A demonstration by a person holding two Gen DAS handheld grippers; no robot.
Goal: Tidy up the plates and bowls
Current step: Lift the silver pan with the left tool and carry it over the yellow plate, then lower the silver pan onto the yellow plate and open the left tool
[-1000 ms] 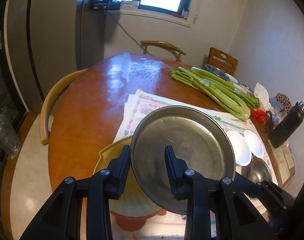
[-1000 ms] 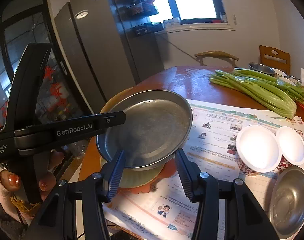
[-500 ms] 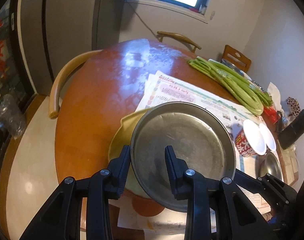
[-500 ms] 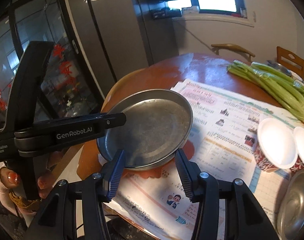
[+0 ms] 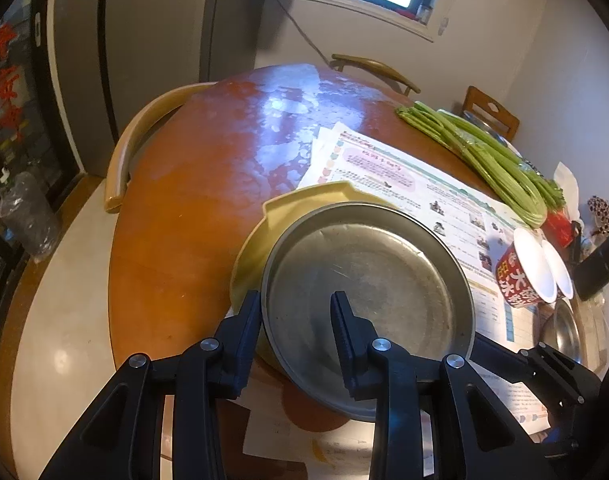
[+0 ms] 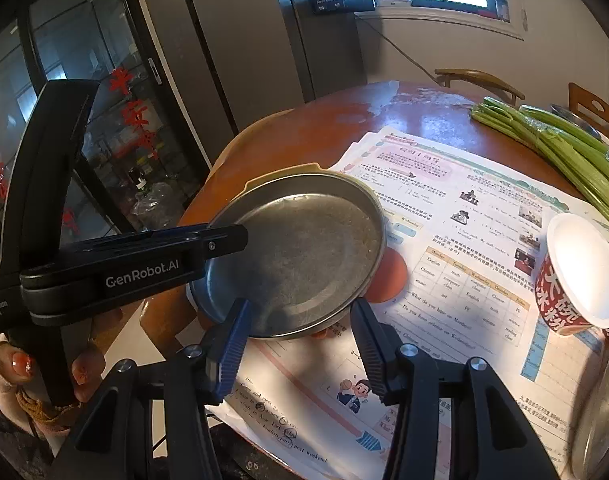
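A round steel plate (image 5: 368,288) is held by its near rim in my left gripper (image 5: 296,312), one finger over the rim and one under it. The plate hangs just above a yellow plastic plate (image 5: 304,204) on the round wooden table. In the right wrist view the steel plate (image 6: 304,248) sits in front of my right gripper (image 6: 300,320), whose jaws stand open and empty on either side of its near edge. The left gripper's body (image 6: 136,268) reaches in from the left.
Printed paper sheets (image 6: 464,240) cover the table's near half. Two red paper cups with white insides (image 6: 576,276) stand at right, a steel bowl (image 6: 600,412) by them. Celery stalks (image 6: 564,148) lie at the back right. Chairs ring the table (image 5: 208,184).
The steel plate has come down with both grippers and now sits lower over the yellow plate. The left gripper keeps its hold. The right gripper stays open.
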